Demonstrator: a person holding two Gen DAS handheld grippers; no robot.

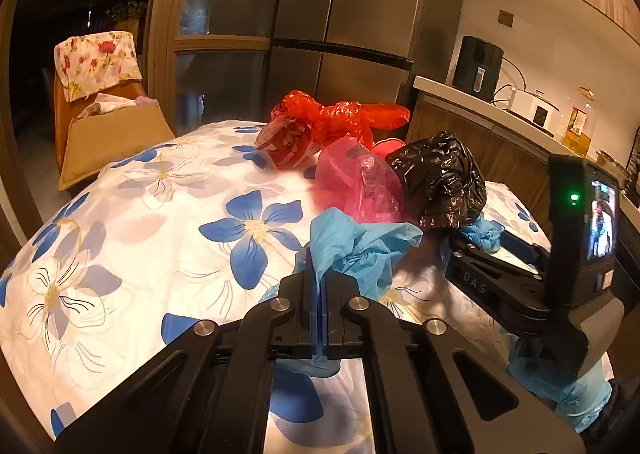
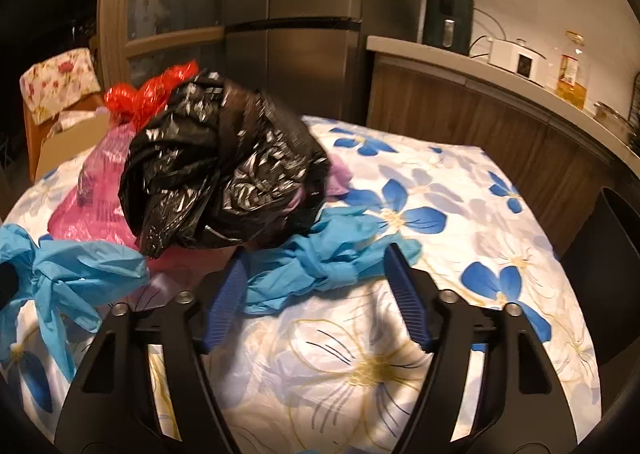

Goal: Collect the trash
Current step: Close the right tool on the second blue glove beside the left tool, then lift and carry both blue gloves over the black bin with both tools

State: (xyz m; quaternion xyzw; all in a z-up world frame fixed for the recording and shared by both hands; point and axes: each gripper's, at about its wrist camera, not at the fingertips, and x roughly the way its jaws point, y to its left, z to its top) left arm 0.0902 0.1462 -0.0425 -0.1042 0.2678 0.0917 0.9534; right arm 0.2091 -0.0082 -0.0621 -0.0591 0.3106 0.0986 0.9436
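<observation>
Blue glove (image 2: 320,258): thin, limp, featherlight; best pinched at bunched middle, between right gripper (image 2: 316,294) fingers, open, not pressing. Second glove (image 1: 356,250): clamped in left gripper (image 1: 319,294), fingers closed. Black bag (image 2: 224,169): soft, crinkly, slippery.

The left gripper (image 1: 319,286) pinches a blue glove (image 1: 360,250) (black bag (image 1: 440,177) just beyond) over the floral tablecloth (image 1: 160,213).

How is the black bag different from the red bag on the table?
The black bag is dark and shiny, so nothing shows inside; the red bag is see-through, with something printed showing inside. The black bag is scrunched into a lump; the red bag has knotted handles sticking out. Both are crinkly plastic, lying on the flowered tablecloth.
</observation>
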